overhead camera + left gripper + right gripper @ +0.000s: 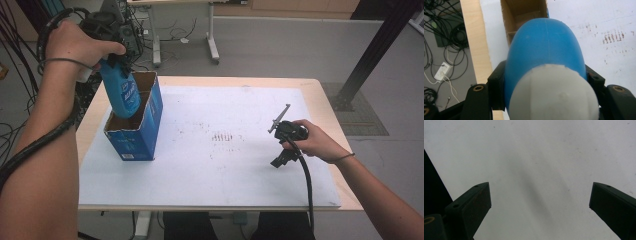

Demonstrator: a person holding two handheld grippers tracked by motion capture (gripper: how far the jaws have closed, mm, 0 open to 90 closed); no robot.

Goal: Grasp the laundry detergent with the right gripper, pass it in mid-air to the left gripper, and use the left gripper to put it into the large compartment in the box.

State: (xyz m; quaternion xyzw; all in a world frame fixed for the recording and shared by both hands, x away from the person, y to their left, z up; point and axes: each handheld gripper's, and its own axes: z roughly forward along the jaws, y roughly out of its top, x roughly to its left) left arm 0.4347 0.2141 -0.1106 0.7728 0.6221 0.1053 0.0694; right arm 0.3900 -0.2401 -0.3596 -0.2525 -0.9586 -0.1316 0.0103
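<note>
Grey floor and a tangle of cables are sitting behind a wooden surface (330,115) covered by a white sheet (225,165). Left claw (544,82) is squeezing one blue bottle (545,47) from both sides, just below its white cap (552,93). That cap is blocking most of the bottle's shoulder in the left gripper view, so I can't make out the label there. From the high view the bottle (121,90) is running long-axis nearly upright, cap up, leaning a bit, with its bottom end dipping into the one open blue cardboard box (142,130) at the sheet's left side; how deep it's going is hidden by the box wall. Right claw (540,200) is hanging wide apart with nothing between the jaws, over bare sheet, well away from the box, its tips partly hidden under the hand (315,140) in the high view.
</note>
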